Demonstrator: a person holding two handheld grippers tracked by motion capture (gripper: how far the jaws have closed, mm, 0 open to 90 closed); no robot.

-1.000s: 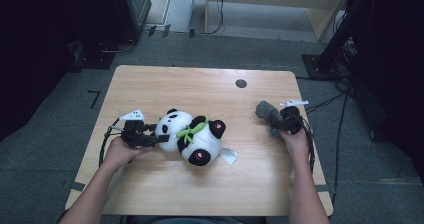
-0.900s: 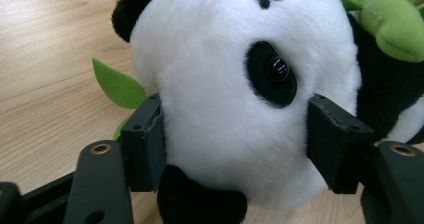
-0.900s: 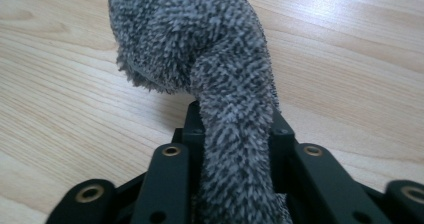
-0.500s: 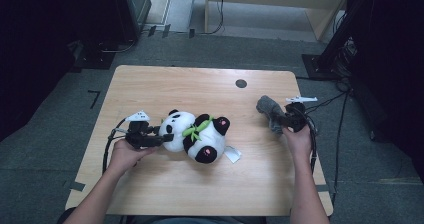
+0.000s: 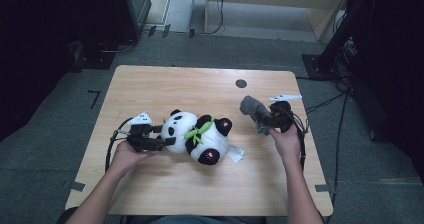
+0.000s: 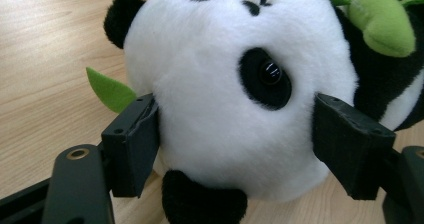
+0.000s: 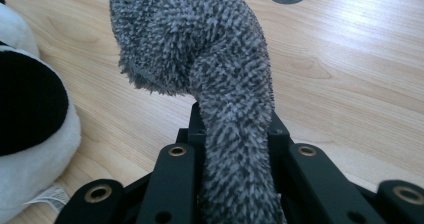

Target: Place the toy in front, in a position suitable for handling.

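Observation:
A black and white panda plush (image 5: 200,134) with green leaves lies on the wooden table (image 5: 150,84). My left gripper (image 5: 167,136) reaches its head from the left. In the left gripper view the white head (image 6: 235,84) sits between the two black pads (image 6: 132,149). The jaws have just been opening, and the pads only brush the fur without denting it. My right gripper (image 5: 265,118) is shut on a grey fuzzy cloth toy (image 5: 252,109), held a little above the table right of the panda. In the right gripper view the grey toy (image 7: 200,44) sticks out past the closed jaws.
A round dark cable hole (image 5: 241,83) is set in the table behind the grey toy. The panda's white label (image 5: 235,154) lies on the wood by its foot. Dark stands and cables (image 5: 345,89) surround the table on the grey floor.
The right gripper has lifted the grey toy and carried it a little toward the panda. The left gripper has stayed at the panda's head, and the panda has shifted slightly.

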